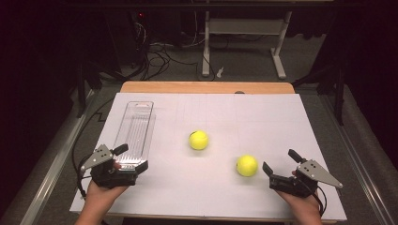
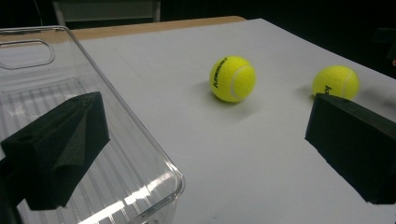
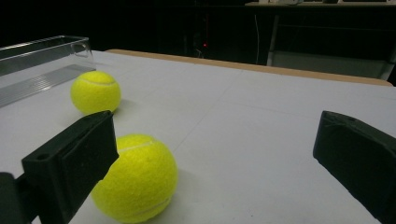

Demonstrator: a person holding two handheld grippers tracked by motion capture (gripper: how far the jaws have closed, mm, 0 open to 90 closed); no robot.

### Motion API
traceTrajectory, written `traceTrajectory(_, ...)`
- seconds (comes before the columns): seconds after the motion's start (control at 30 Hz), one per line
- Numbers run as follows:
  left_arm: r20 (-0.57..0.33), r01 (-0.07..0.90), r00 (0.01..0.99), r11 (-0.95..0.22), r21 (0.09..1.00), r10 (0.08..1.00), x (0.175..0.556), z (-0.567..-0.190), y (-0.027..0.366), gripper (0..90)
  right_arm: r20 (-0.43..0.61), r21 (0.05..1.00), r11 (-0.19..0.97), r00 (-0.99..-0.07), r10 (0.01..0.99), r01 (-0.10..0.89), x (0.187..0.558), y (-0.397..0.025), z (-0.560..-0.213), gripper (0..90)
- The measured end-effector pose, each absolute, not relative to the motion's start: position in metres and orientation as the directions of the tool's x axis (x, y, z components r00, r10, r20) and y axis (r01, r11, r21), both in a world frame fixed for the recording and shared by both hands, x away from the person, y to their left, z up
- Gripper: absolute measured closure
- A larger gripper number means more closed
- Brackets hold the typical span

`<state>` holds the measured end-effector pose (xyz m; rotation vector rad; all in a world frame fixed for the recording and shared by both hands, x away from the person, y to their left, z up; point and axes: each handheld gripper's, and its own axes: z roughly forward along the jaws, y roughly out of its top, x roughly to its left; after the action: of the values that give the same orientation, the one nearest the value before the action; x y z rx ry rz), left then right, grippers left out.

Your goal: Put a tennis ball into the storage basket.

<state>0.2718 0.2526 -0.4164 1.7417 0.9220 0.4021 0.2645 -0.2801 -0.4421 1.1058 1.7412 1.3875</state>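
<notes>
From the high view, a clear plastic bin [image 1: 135,131] is lying lengthwise on the left of the white table [image 1: 263,117], and it serves as the landmark here. The left gripper [image 1: 123,158] is sitting at the bin's near end, jaws spread wide, one of them overlapping the near rim; whether it is touching the plastic cannot be told. The far tennis ball [image 1: 198,139] is resting to the right of the bin, near it, and the near tennis ball [image 1: 247,165] is lying farther right of the bin and closer to the person. The right gripper [image 1: 280,161] is waiting just beyond that near ball, well apart from the bin, wide open and holding nothing.

In the left gripper view, the left gripper [image 2: 201,140] is gaping, one jaw hanging over the bin [image 2: 93,140], the other over bare table; the far tennis ball [image 2: 232,78] and the near tennis ball [image 2: 335,82] are lying beyond the bin's side wall.

In the right gripper view, the right gripper [image 3: 215,168] is standing open, the near tennis ball [image 3: 140,179] just beside its left jaw rather than between the two, with the far tennis ball [image 3: 95,91] and the bin [image 3: 42,60] behind.

The step in hand looks like picking up the near ball. To do it well, the right gripper should be shifting sideways toward the bin until the ball is centred, then closing across its widest part.
</notes>
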Motion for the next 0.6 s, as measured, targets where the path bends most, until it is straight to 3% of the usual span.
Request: traceTrajectory(0.6,-0.183,0.388,0.549,-0.054,0.92,0.815,0.271,-0.413,0.3,0.6,0.017,0.972,0.088,-0.438,0.899,0.218,0.265,-0.281,-0.442,0.5)
